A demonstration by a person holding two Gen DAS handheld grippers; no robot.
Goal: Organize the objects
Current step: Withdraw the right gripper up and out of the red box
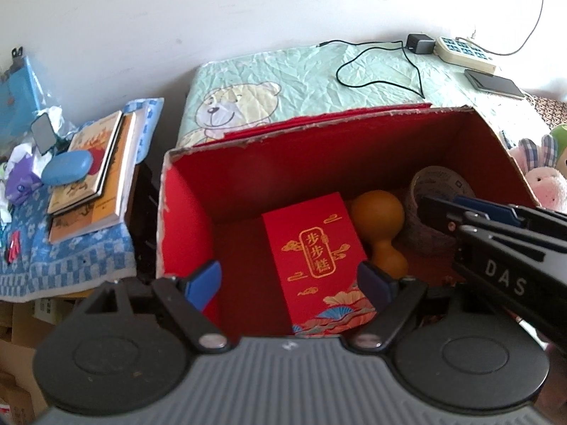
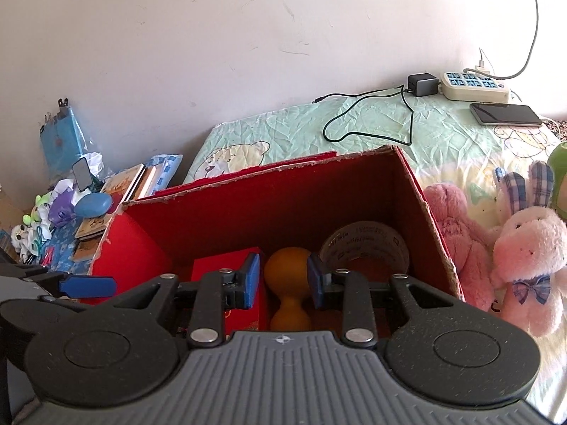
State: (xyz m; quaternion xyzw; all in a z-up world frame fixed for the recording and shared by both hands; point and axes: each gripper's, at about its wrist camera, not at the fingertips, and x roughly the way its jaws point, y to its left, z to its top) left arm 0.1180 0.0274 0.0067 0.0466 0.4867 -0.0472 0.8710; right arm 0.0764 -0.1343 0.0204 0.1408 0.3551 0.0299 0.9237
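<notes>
An open red cardboard box (image 1: pixel 184 212) (image 2: pixel 414 184) stands on the bed. Inside lie a small red gift box with gold writing (image 1: pixel 315 251) (image 2: pixel 226 265), an orange gourd (image 1: pixel 382 230) (image 2: pixel 288 272) and a roll of tape (image 1: pixel 436 191) (image 2: pixel 368 241). My left gripper (image 1: pixel 288 283) is open and empty above the gift box. My right gripper (image 2: pixel 283 281) is open above the box, its pads on either side of the gourd's top, apart from it. It also shows in the left wrist view (image 1: pixel 471 212), over the tape.
Pink plush toys (image 2: pixel 524 248) lie right of the box. A power strip (image 2: pixel 475 86), charger cable and phone (image 2: pixel 506 113) lie on the bear-print bed cover (image 1: pixel 283 85). A side table at left holds books (image 1: pixel 95 177), a blue case (image 1: pixel 67 166) and clutter.
</notes>
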